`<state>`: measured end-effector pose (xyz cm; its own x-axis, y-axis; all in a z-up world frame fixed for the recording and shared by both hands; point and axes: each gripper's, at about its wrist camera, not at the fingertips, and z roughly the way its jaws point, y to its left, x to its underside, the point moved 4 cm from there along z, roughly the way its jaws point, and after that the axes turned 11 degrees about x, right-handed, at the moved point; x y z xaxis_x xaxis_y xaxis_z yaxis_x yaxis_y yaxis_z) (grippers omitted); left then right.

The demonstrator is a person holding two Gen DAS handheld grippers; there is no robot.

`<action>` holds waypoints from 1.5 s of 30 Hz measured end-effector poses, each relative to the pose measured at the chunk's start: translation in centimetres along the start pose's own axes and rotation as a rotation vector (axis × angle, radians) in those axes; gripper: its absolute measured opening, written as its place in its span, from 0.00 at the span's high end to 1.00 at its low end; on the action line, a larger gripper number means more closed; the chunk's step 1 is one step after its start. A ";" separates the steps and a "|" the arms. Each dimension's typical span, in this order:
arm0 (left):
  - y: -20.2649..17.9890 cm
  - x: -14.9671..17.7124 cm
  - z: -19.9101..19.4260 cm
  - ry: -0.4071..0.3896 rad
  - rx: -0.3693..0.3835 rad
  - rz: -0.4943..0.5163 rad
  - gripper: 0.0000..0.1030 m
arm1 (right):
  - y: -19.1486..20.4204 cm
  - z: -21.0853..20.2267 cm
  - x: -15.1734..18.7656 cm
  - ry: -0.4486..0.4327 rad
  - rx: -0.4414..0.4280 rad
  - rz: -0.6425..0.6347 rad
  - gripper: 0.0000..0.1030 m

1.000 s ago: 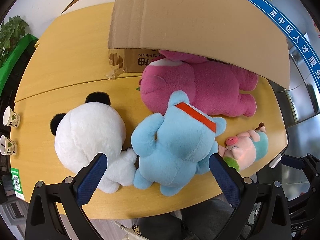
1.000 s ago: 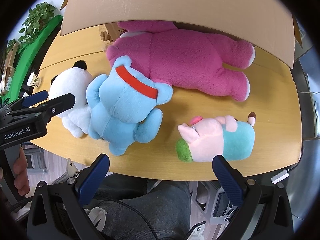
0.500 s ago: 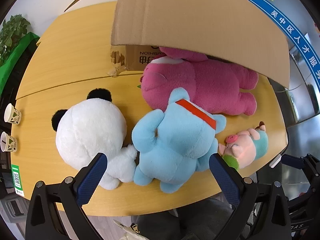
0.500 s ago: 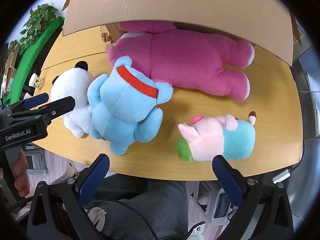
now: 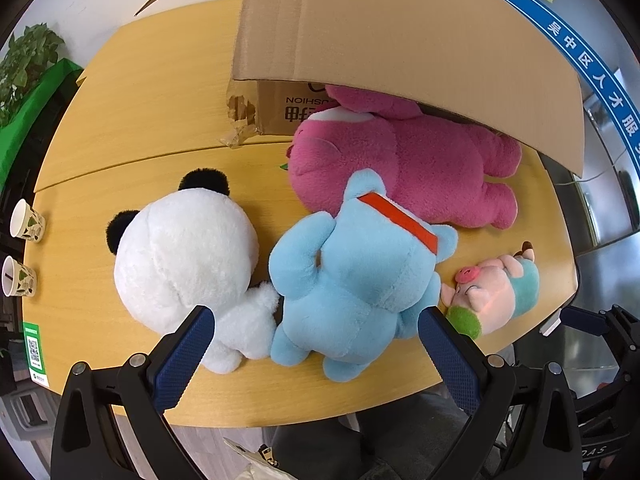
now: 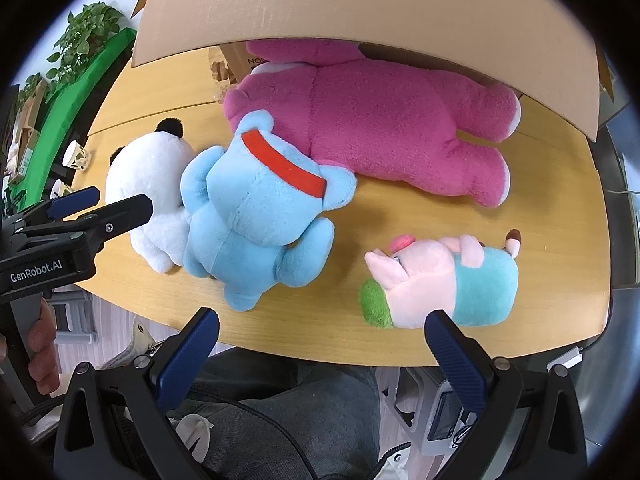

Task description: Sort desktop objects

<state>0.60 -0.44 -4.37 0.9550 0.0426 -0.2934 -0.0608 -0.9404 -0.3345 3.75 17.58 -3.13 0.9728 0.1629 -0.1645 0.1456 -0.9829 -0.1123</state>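
Both my left tongs (image 5: 316, 344) and right tongs (image 6: 322, 338) spread wide, empty. Blue plush (image 5: 360, 280) lies on counter (image 5: 120, 168) beside white panda (image 5: 184, 256). Likely soft, light, compressible; grip the torso.

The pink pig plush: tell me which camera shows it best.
The right wrist view. There the pink pig plush lies large, near and whole, between the open fingers of the right gripper. In the left wrist view it is small, near the right edge, its green end partly behind a finger.
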 end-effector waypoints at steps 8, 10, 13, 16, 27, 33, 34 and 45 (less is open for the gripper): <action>-0.3 0.0 0.3 0.015 0.002 0.010 0.00 | -0.3 0.1 -0.2 0.000 -0.009 0.010 0.00; -0.3 -0.1 0.3 0.015 0.003 0.011 0.00 | -0.4 0.2 -0.3 0.000 -0.012 0.012 0.00; -0.4 -0.2 0.4 0.015 0.004 0.011 0.00 | -0.6 0.2 -0.3 -0.001 -0.015 0.016 0.00; -0.4 -0.2 0.5 0.020 0.004 0.010 0.00 | -0.5 0.3 -0.3 0.002 -0.018 0.016 0.00; -0.5 -0.2 0.6 0.022 0.021 0.003 0.00 | -0.3 0.3 -0.5 -0.012 -0.008 0.008 0.00; -0.4 -0.4 0.6 0.020 0.018 -0.004 0.00 | -0.2 0.4 -0.9 0.021 -0.007 -0.004 0.00; -0.3 -0.4 0.6 0.022 0.017 -0.005 0.00 | -0.2 0.4 -1.0 0.020 -0.006 -0.007 0.00; -0.1 -0.8 1.2 0.042 0.016 -0.019 0.00 | -0.4 0.9 -1.3 0.028 0.010 -0.004 0.00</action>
<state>-0.51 -0.01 -5.21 0.9673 0.0456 -0.2493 -0.0473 -0.9339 -0.3543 2.22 17.86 -3.77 0.9769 0.1645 -0.1366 0.1481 -0.9813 -0.1227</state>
